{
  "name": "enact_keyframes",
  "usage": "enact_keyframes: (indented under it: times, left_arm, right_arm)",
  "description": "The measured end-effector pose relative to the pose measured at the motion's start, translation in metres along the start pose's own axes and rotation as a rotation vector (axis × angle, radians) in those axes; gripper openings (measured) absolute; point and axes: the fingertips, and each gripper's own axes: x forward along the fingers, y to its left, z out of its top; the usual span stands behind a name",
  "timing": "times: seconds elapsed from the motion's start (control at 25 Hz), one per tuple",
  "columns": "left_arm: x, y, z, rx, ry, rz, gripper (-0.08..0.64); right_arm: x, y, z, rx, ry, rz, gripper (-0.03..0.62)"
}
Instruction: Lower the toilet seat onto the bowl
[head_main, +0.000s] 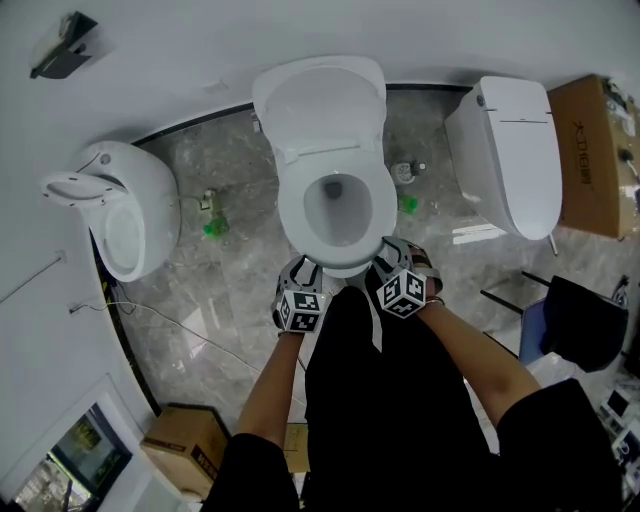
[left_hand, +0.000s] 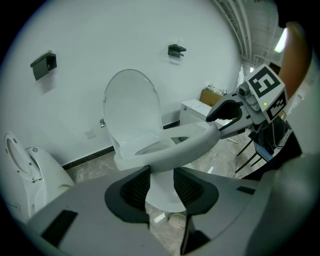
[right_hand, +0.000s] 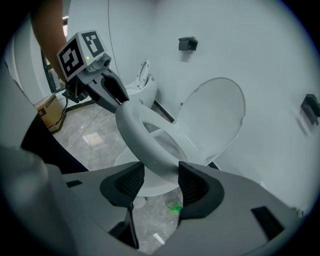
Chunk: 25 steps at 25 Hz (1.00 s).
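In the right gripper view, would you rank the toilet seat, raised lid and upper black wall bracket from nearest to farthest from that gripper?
1. toilet seat, between the fingers.
2. raised lid, behind the seat, right.
3. upper black wall bracket, top centre, beyond the lid.

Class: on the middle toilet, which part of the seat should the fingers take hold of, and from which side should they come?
Take the front arc of the seat, the end farthest from the hinge, coming from the front of the bowl. There the ring juts past the bowl with open space around it, so fingers can straddle it. The upright lid crowds the hinge end.
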Motion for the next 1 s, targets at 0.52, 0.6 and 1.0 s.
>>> enact_keyframes:
  times: [0.52,0.6,1.0]
  left_arm:
    - [0.012,-0.017,-0.041,0.061,0.085,-0.099,0.158]
    - [0.014,-0.019,-0.048,0.067,0.099,-0.104,0.158]
    - [0.033,-0.032,-0.082,0.1,0.166,-0.155,0.158]
  right_arm:
    - [0.014,0.033,-0.029,-0.03,0.066,0.048,0.223]
    - [0.017,0.038,-0.033,-0.033,0.071,0.063,0.224]
    - [0.036,0.059,-0.061,-0.076,0.135,0.102,0.23]
